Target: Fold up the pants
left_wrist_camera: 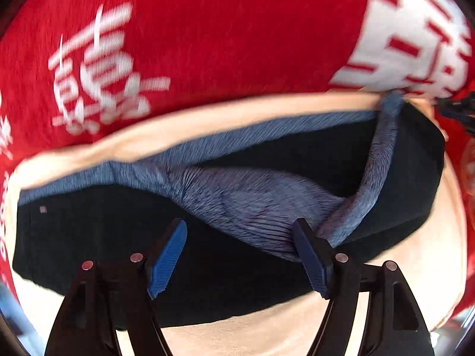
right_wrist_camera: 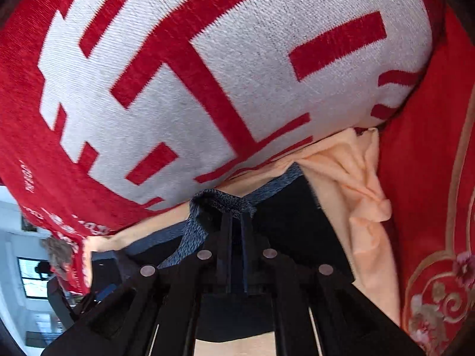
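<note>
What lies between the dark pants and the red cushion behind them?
A peach cloth shows as a strip between the pants and red cushion, in the left wrist view.

Left view is smearing with motion blur: white characters on the red blanket (left_wrist_camera: 207, 44) aren't reading cleanly. The pants (left_wrist_camera: 104, 237) are covering most of the peach cloth (left_wrist_camera: 207, 118), and the left gripper (left_wrist_camera: 239, 259) arms are hiding their near edge. The blanket is running off the top in both views. Right gripper (right_wrist_camera: 236, 228) fingertips are burying in the pants (right_wrist_camera: 219, 204), contact hidden. Room at right view's lower left too small to make out
</note>
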A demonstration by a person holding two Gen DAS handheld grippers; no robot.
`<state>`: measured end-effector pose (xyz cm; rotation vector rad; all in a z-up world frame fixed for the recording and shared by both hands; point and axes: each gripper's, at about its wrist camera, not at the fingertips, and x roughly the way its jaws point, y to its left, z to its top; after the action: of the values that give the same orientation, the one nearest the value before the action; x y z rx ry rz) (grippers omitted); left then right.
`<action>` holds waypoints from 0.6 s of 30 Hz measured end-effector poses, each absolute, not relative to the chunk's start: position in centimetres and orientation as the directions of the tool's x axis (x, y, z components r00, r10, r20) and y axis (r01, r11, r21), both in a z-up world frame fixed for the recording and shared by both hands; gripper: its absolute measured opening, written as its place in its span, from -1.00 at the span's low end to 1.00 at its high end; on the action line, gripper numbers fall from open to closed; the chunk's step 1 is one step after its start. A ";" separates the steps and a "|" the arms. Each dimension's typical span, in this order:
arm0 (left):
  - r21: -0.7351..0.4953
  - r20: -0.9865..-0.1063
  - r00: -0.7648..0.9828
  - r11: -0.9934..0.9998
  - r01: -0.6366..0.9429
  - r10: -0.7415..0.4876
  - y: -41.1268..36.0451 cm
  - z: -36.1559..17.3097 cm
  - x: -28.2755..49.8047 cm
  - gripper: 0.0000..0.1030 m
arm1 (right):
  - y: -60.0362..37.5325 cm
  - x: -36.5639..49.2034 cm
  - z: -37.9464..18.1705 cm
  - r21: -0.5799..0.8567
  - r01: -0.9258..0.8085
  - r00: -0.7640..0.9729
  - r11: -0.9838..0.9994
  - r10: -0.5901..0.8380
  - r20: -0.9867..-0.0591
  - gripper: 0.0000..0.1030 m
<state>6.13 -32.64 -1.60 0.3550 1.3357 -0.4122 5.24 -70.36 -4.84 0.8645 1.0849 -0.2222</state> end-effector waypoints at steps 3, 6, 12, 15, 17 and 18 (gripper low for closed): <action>0.003 -0.984 0.165 0.909 0.418 -0.072 -31.5 -2.4 6.3 0.45 | -69.6 3.3 -3.9 0.462 0.555 0.481 0.692 0.186 -0.857 0.30; 0.002 -0.985 0.160 0.915 0.403 -0.068 -31.0 -2.6 6.5 0.45 | -69.1 0.7 -4.8 0.399 0.603 0.425 0.691 0.145 -0.893 0.30; 0.015 -0.985 0.163 0.910 0.414 -0.058 -31.5 -3.3 7.2 0.45 | -70.2 0.2 -8.8 0.526 0.630 0.451 0.571 0.282 -0.847 0.04; 0.019 -0.987 0.152 0.909 0.417 -0.049 -32.0 -4.2 7.4 0.45 | -70.2 1.3 -10.9 0.563 0.640 0.442 0.523 0.348 -0.827 0.01; 0.027 -0.989 0.143 0.909 0.416 -0.036 -32.9 -4.8 7.1 0.45 | -70.2 1.9 -11.1 0.592 0.643 0.456 0.486 0.379 -0.806 -0.84; 0.028 -0.988 0.149 0.911 0.410 -0.036 -32.9 -4.7 7.0 0.45 | -70.4 1.8 -10.3 0.600 0.637 0.482 0.485 0.356 -0.800 -0.84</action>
<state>6.98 -32.90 -4.69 0.3227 1.3907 -0.3293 1.79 -70.38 -10.25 1.1077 1.1103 -0.2221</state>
